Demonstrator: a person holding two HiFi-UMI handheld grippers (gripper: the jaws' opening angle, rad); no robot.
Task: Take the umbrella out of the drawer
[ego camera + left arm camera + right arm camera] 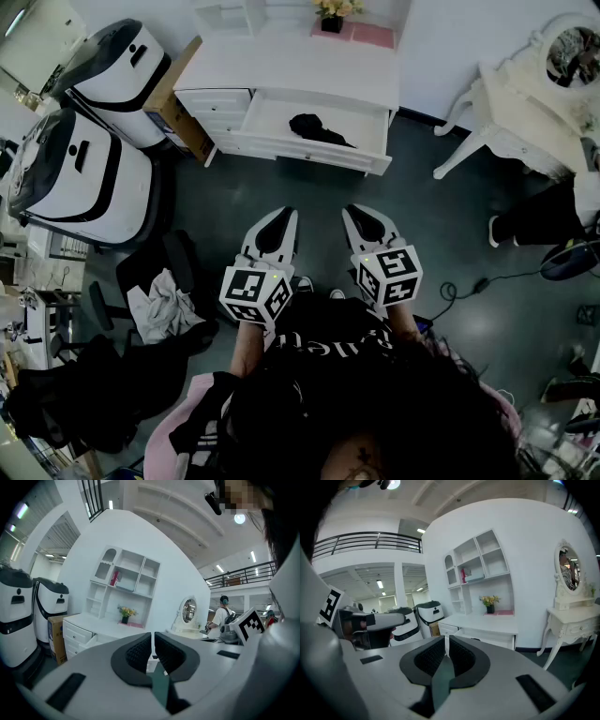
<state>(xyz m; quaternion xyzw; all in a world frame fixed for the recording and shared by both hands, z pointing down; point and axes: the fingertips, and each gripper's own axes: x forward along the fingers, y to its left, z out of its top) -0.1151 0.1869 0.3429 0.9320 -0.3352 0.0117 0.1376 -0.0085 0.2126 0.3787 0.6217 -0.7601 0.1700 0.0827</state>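
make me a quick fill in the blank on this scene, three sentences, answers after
1. The black umbrella lies inside the open ___ of the white dresser.
2. The left gripper and the right gripper hang in front of the dresser with their jaws ___ and nothing between them.
3. The pot of flowers stands on ___ of the dresser.

Missing words: drawer; shut; top
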